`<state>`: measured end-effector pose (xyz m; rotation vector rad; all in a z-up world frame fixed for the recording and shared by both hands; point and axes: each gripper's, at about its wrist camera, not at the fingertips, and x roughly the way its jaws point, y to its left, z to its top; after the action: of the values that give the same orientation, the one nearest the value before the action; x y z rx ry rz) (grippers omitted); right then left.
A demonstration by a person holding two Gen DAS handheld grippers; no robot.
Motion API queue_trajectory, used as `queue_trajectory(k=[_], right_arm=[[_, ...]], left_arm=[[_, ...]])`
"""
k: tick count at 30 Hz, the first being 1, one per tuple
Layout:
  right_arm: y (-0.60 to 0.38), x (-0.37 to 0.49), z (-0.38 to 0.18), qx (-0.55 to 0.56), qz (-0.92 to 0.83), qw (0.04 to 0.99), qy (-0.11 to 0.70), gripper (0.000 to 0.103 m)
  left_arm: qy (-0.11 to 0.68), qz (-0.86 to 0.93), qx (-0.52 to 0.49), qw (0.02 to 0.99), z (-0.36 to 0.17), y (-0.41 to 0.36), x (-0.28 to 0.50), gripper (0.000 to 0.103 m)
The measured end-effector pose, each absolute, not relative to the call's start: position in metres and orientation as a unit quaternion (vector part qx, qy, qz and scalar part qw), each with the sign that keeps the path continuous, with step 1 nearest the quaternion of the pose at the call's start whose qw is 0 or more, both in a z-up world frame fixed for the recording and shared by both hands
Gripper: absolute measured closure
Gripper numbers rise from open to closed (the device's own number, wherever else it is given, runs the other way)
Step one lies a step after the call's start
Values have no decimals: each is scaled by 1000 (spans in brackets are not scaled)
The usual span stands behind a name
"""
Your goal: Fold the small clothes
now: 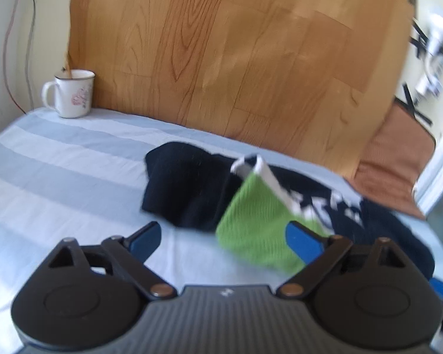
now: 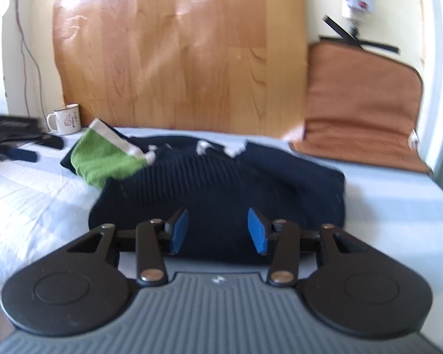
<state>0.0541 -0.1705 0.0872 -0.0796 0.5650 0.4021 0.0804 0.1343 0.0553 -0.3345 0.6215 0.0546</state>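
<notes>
Striped pale-blue sheet (image 1: 59, 159) covers the bed I work over, a wood-grain board (image 1: 236, 59) leaning behind it. On the sheet lies a dark ribbed knit (image 2: 221, 183), with a green ribbed cloth (image 1: 257, 224), white-edged, on its left end. My left gripper (image 1: 226, 237) stands wide apart, empty, near the green cloth. My right gripper (image 2: 218, 230) hangs half open over the knit, clamping nothing. An enamel mug (image 1: 72, 93) sits by the wall, a rust cushion (image 2: 363, 100) to the right.
</notes>
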Motion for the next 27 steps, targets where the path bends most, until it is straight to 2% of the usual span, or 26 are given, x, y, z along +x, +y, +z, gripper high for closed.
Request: queue_trajectory(k=[2, 3, 4, 5, 6, 7, 10, 12, 13, 15, 17, 21, 23, 24, 25, 27], right_arm=[[-161, 74, 90, -46, 219, 933, 282, 42], [-155, 85, 90, -49, 232, 928, 286, 35], [-149, 96, 91, -53, 245, 925, 286, 33], [-143, 107, 90, -56, 255, 922, 284, 28], [-138, 119, 90, -59, 269, 917, 289, 23], [-132, 132, 88, -58, 287, 909, 297, 22], [-114, 173, 82, -45, 324, 882, 340, 22], [-107, 196, 74, -24, 339, 860, 381, 28], [-105, 203, 70, -12, 351, 847, 399, 48], [-100, 202, 66, 0, 378, 824, 423, 81], [-99, 183, 73, -3, 395, 820, 413, 86], [-120, 116, 98, 40, 479, 783, 394, 86], [-124, 73, 101, 41, 518, 755, 398, 86], [-124, 51, 97, 40, 540, 736, 406, 85], [-121, 32, 91, 26, 558, 718, 416, 86], [-113, 3, 81, -14, 593, 679, 432, 86]], left_arm=[[308, 34, -154, 938, 51, 132, 99, 23], [313, 36, -147, 938, 48, 129, 106, 40], [318, 30, -141, 937, 44, 124, 111, 57], [325, 21, -137, 936, 40, 120, 117, 64], [332, 14, -134, 934, 37, 117, 120, 83], [338, 13, -131, 932, 34, 112, 120, 96], [324, -9, -130, 937, 34, 112, 99, 96], [313, -29, -141, 939, 40, 118, 77, 96], [307, -37, -149, 939, 41, 122, 65, 97], [302, -39, -160, 939, 42, 129, 46, 97], [304, -34, -179, 935, 41, 136, 30, 97], [305, -35, -222, 926, 34, 160, -2, 93], [305, -42, -242, 920, 35, 170, -11, 82], [300, -44, -246, 921, 37, 173, -14, 70], [289, -45, -246, 924, 42, 175, -18, 53], [263, -45, -236, 935, 49, 174, -23, 37]])
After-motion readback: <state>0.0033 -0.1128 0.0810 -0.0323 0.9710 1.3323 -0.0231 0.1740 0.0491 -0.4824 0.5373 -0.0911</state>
